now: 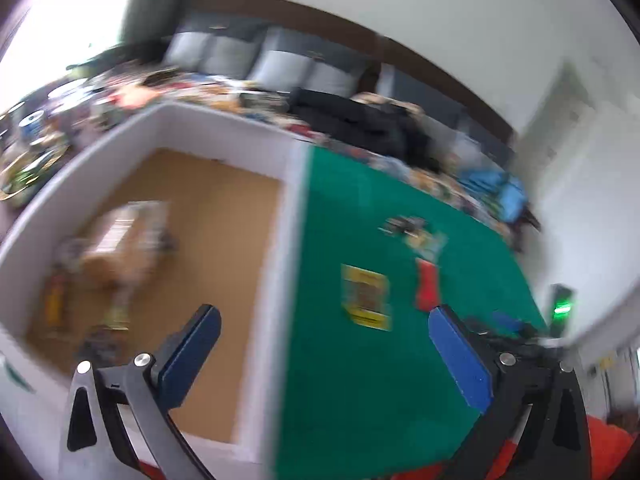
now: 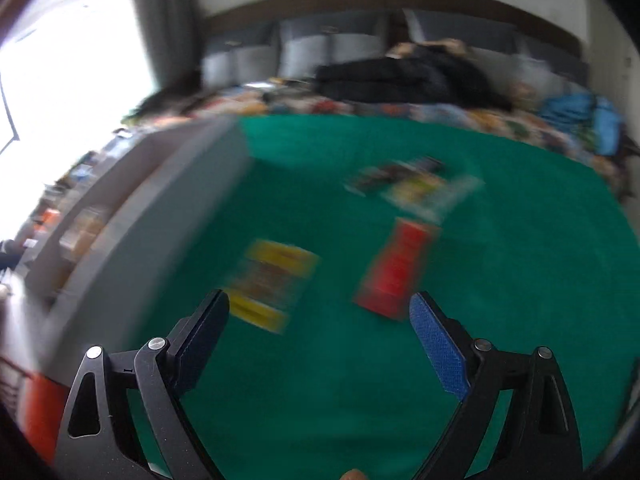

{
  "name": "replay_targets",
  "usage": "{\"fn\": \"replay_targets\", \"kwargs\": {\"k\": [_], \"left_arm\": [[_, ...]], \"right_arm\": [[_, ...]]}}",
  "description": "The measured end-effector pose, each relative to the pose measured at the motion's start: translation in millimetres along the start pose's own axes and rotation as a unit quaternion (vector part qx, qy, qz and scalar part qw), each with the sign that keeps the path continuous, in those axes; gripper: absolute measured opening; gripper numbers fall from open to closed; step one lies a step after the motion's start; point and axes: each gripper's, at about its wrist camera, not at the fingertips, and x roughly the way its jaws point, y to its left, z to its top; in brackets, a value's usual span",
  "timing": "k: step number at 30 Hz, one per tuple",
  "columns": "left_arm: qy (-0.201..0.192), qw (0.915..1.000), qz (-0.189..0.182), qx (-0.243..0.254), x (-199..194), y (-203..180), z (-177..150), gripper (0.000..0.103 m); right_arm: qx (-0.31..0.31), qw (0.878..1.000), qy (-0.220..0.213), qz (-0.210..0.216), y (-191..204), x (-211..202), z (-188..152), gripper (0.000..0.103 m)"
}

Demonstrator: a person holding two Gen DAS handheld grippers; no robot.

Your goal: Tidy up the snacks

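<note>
Both views are blurred by motion. On the green mat (image 1: 360,380) lie a yellow snack packet (image 1: 366,296), a red packet (image 1: 427,286) and a dark and yellow pair of packets (image 1: 416,234) farther back. The white-walled box (image 1: 280,280) with a brown floor holds several snacks (image 1: 116,248) at its left. My left gripper (image 1: 324,312) is open and empty, straddling the box's right wall. In the right wrist view my right gripper (image 2: 320,300) hangs open and empty above the mat (image 2: 340,380), with the yellow packet (image 2: 272,284) by its left finger and the red packet (image 2: 396,268) by its right finger.
A cluttered bed with a patterned cover (image 2: 460,114), a black garment (image 2: 400,78) and a blue bag (image 2: 588,116) runs behind the mat. The box's grey outer wall (image 2: 152,220) stands at the left of the right wrist view. An orange object (image 1: 608,448) sits at the lower right corner.
</note>
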Motion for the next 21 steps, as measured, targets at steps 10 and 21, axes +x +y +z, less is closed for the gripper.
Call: {"fn": "replay_targets", "kwargs": {"k": [10,21], "left_arm": [[0.154,0.9861,0.006,0.063,161.7,-84.3,-77.9,0.102],[0.138,0.9719,0.104,0.160,216.9,-74.2,-78.2,0.102]], "right_arm": [[0.120,0.983,0.038,-0.132,-150.8,3.9,-90.0,0.094],[0.142,0.974,0.080,-0.155,-184.8,20.3,-88.8,0.096]]}}
